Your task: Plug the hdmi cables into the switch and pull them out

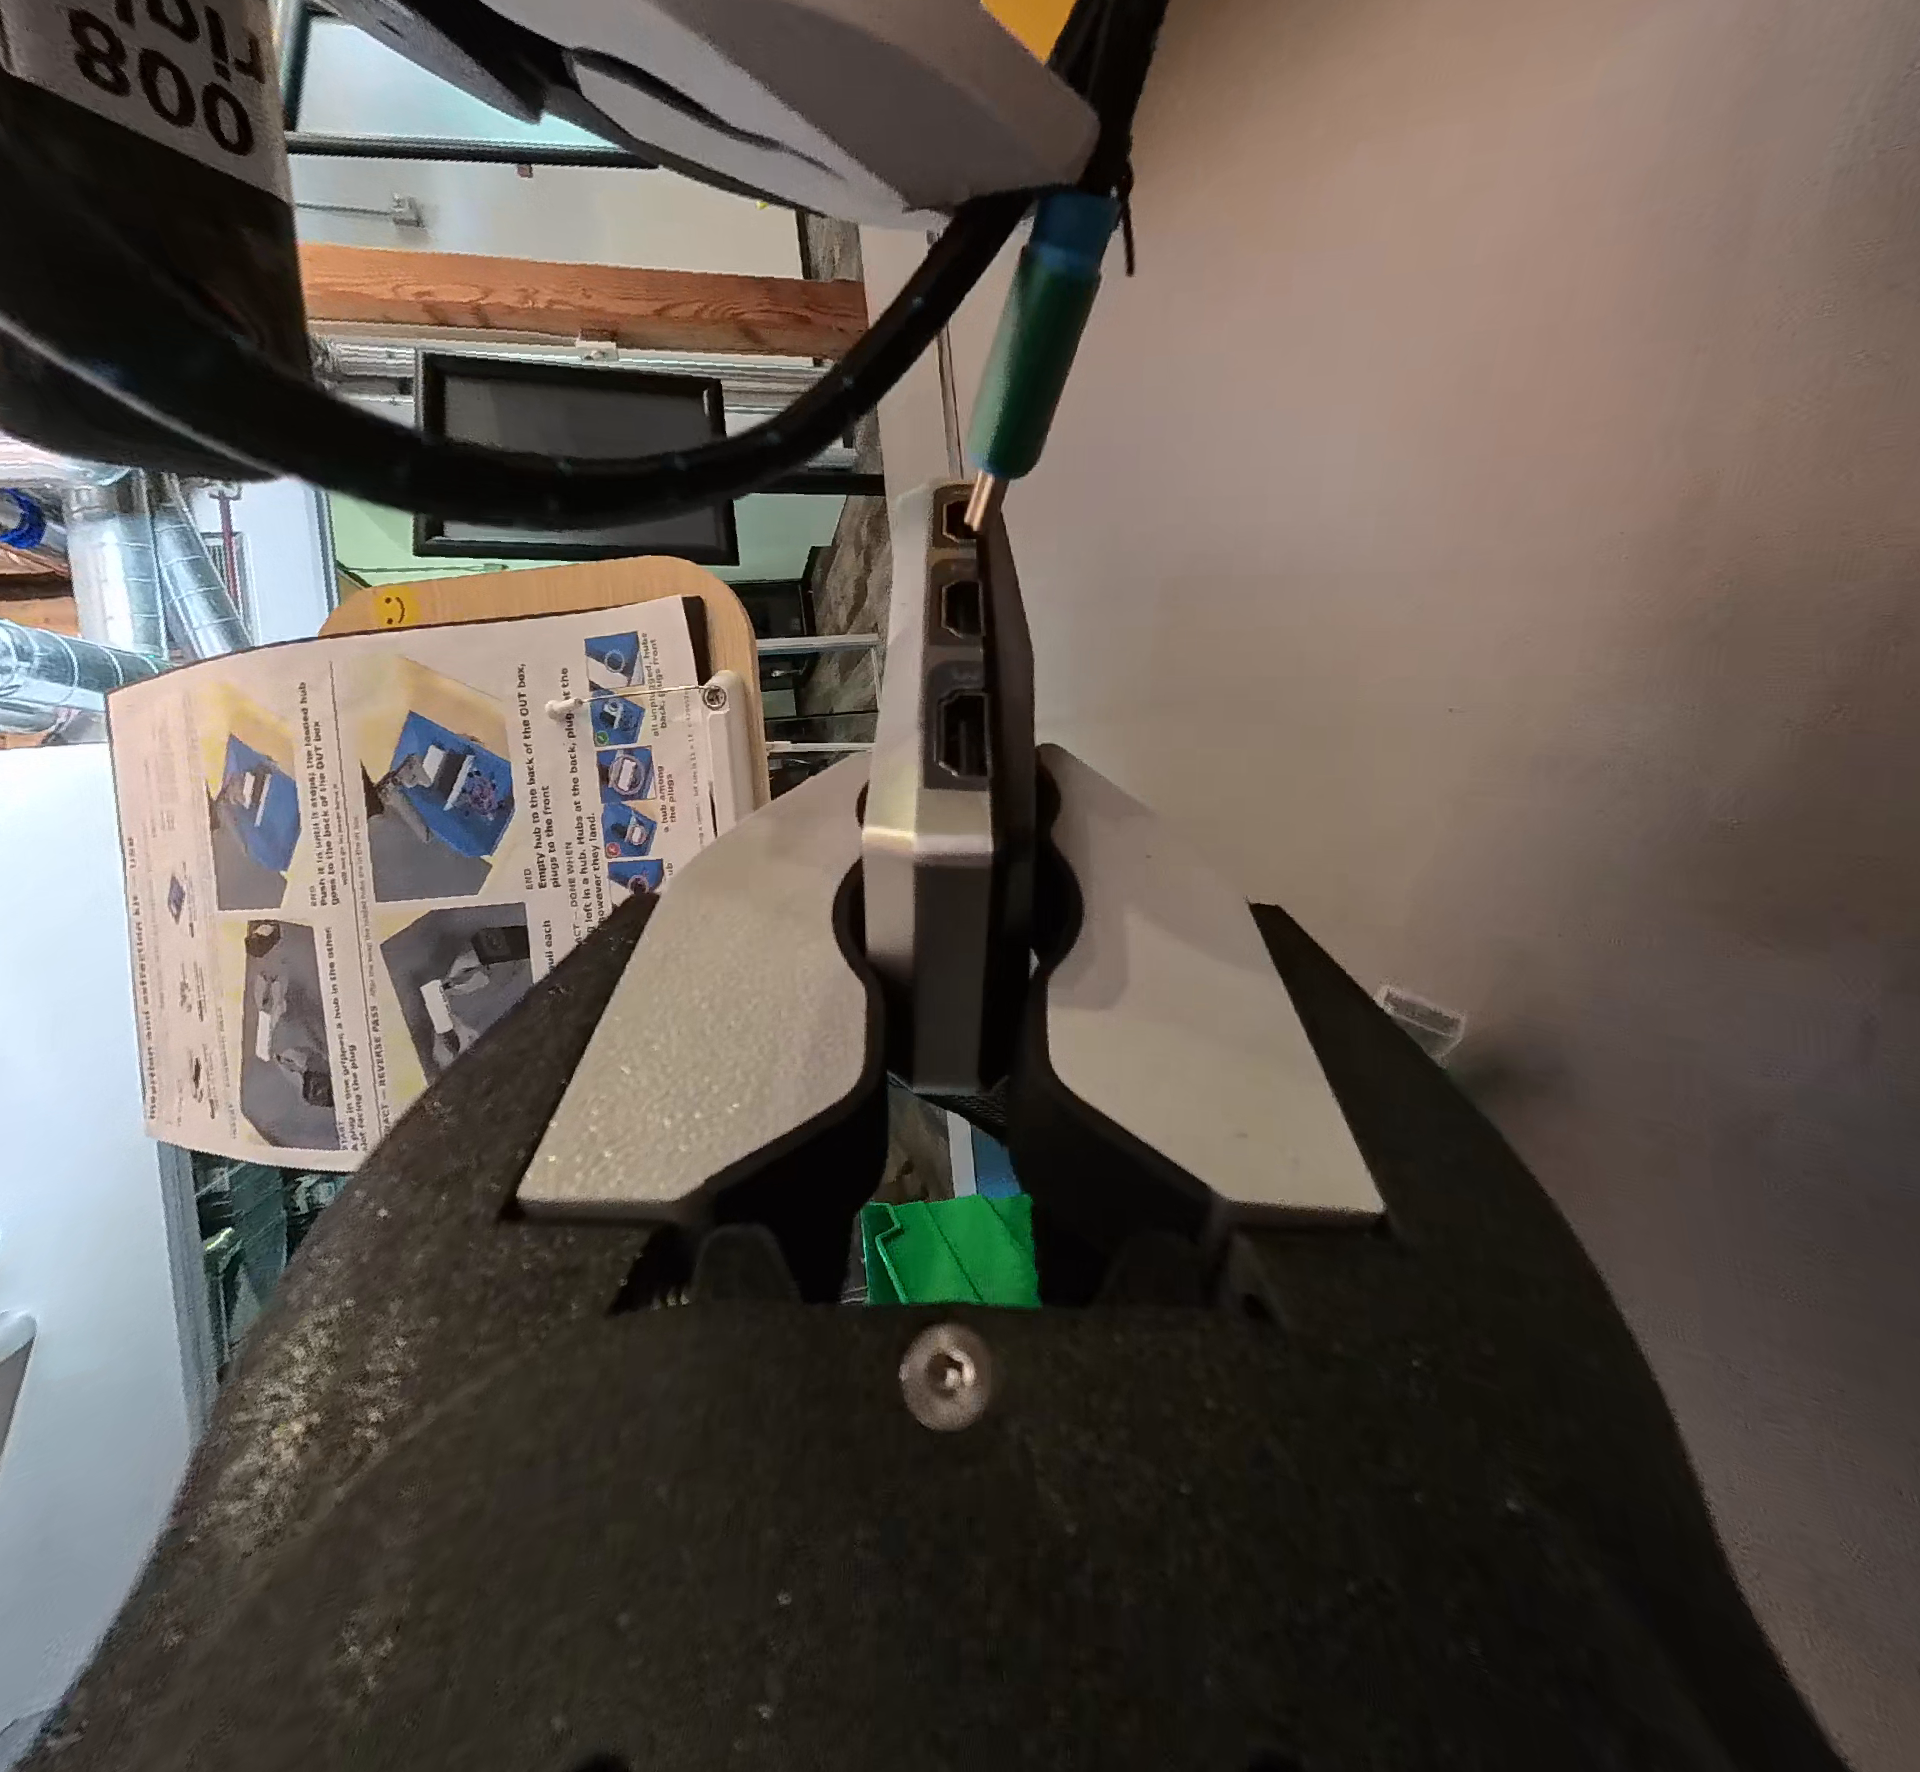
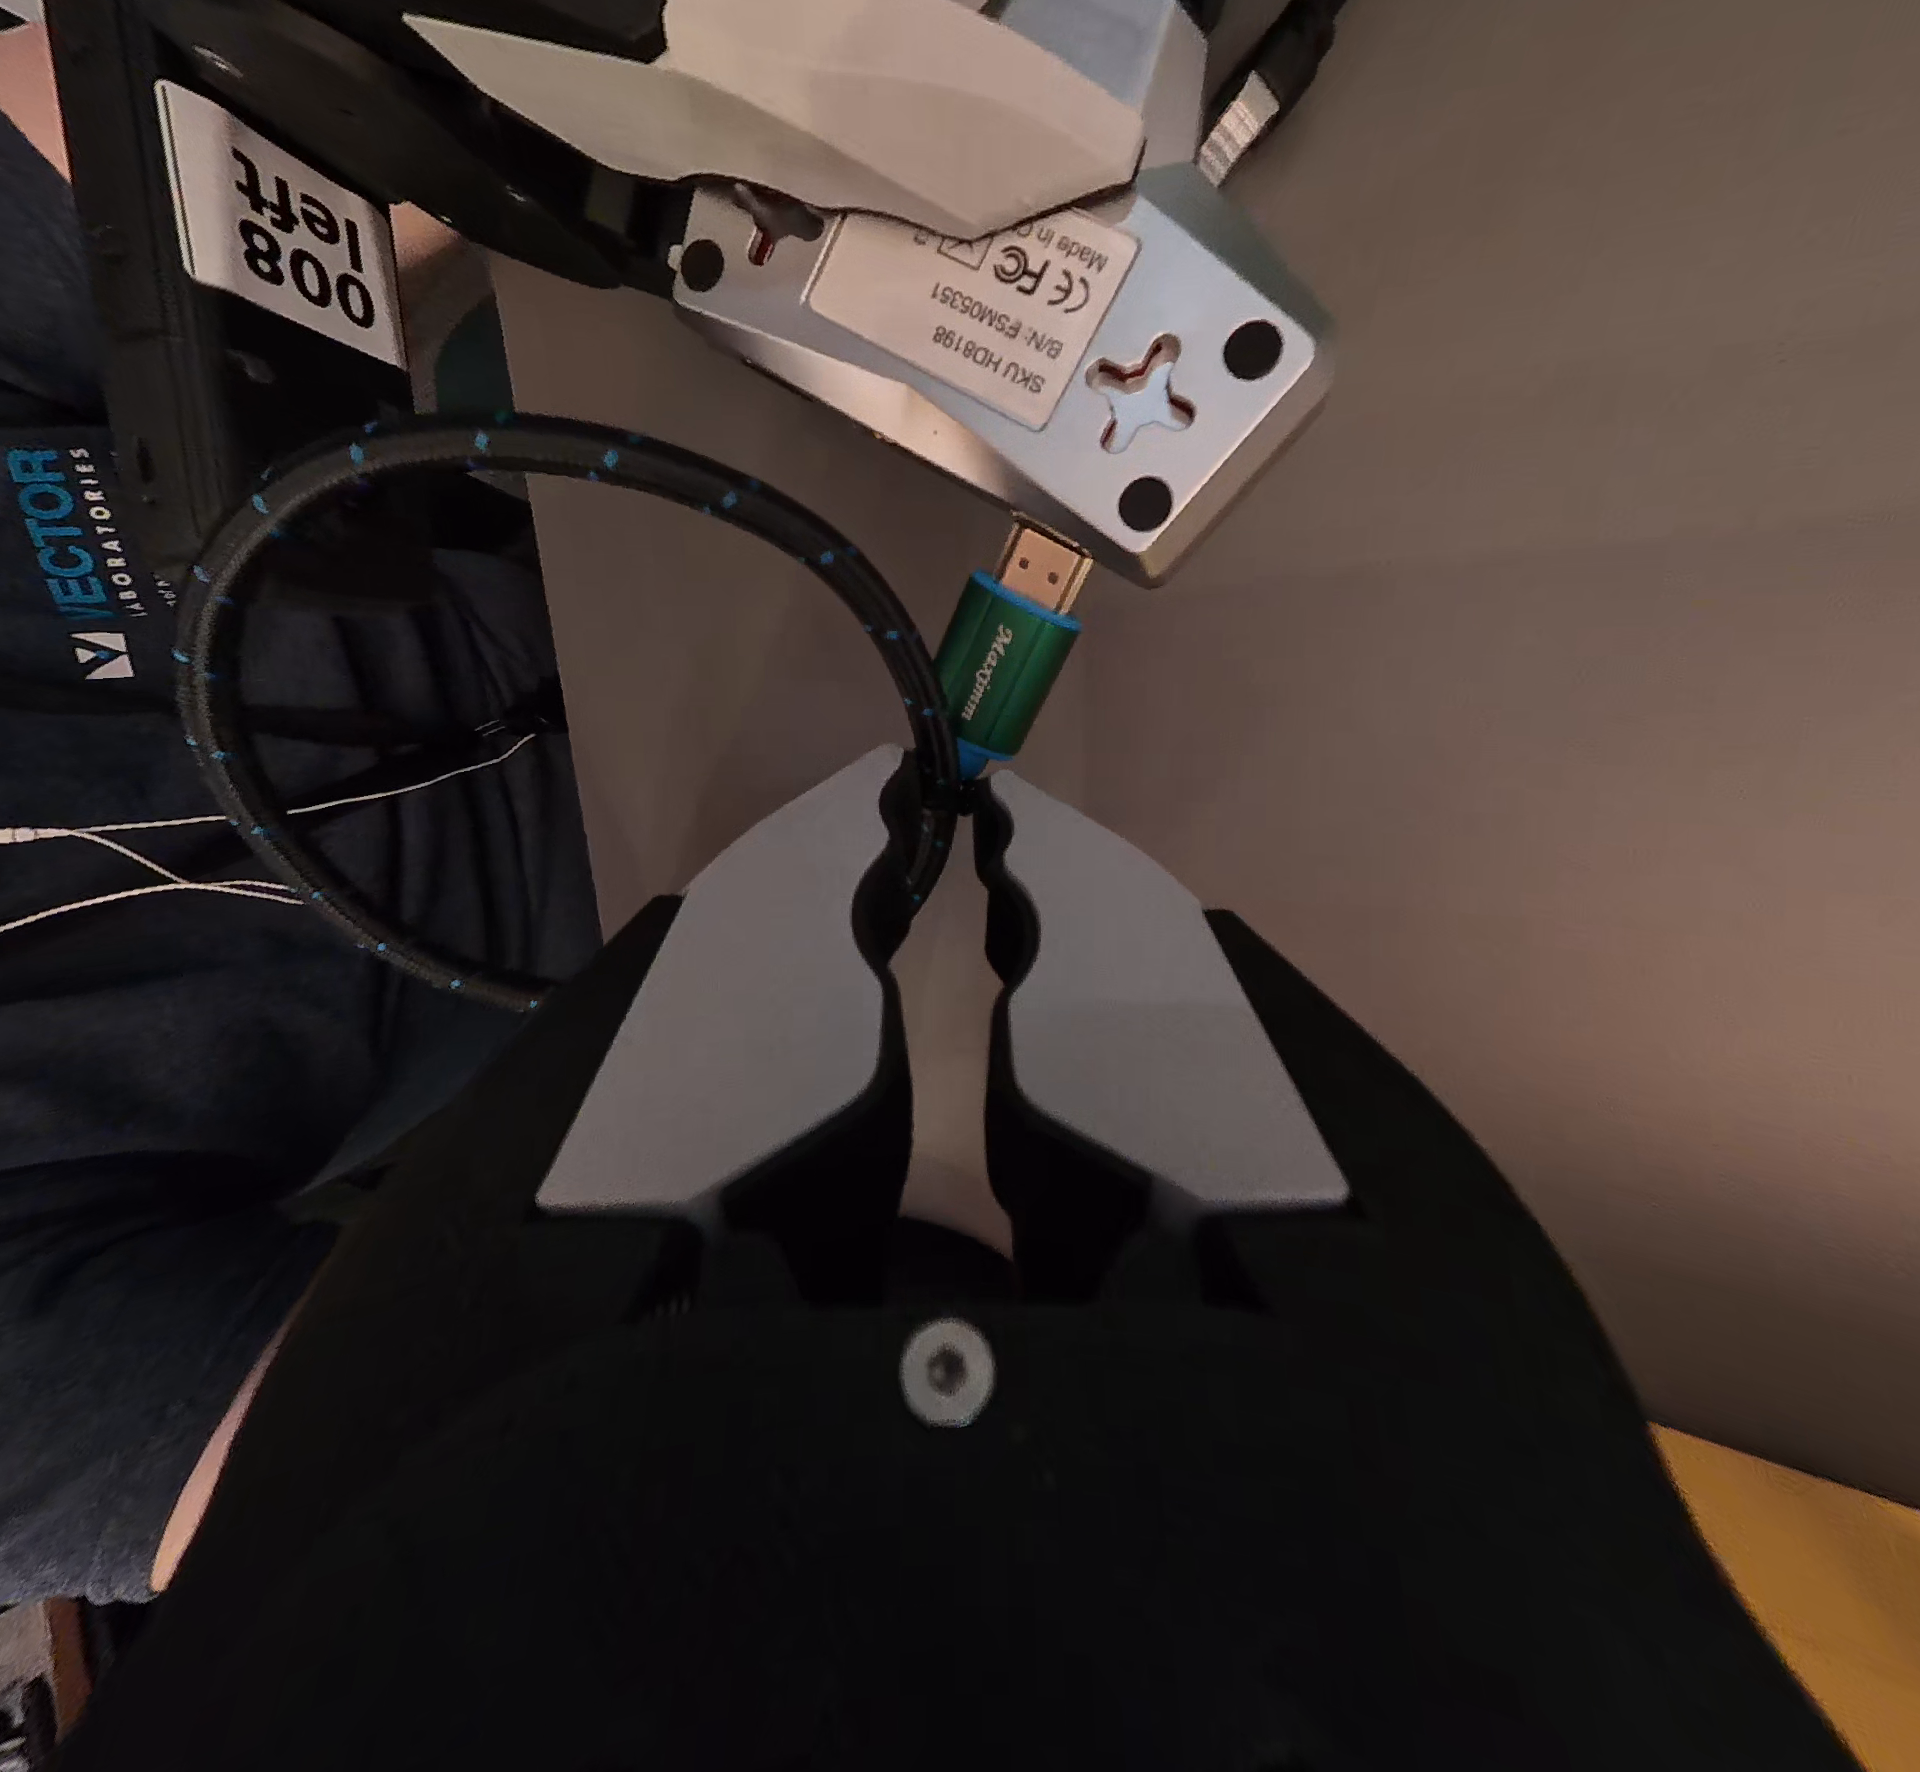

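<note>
My left gripper (image 1: 951,787) is shut on the silver HDMI switch (image 1: 935,849) and holds it edge-on, with three ports facing me. My right gripper (image 2: 940,787) is shut on the black braided cable (image 2: 312,496), just behind its green plug (image 2: 1003,673). The plug's metal tip (image 2: 1044,569) meets the switch's edge (image 2: 1174,434), and most of the metal still shows. In the left wrist view the green plug (image 1: 1023,351) has its tip at the mouth of the farthest port (image 1: 954,517). The other two ports (image 1: 961,735) are empty. The cable loops to the left.
The grey tabletop (image 1: 1558,579) lies behind both grippers. A loose black cable with a metal plug (image 2: 1247,112) lies on it beyond the switch. A printed instruction sheet (image 1: 395,891) stands to the left, a green bin (image 1: 956,1244) below. A person's dark clothing (image 2: 156,995) is close by. The grippers' ends are close to 8 centimeters from one another.
</note>
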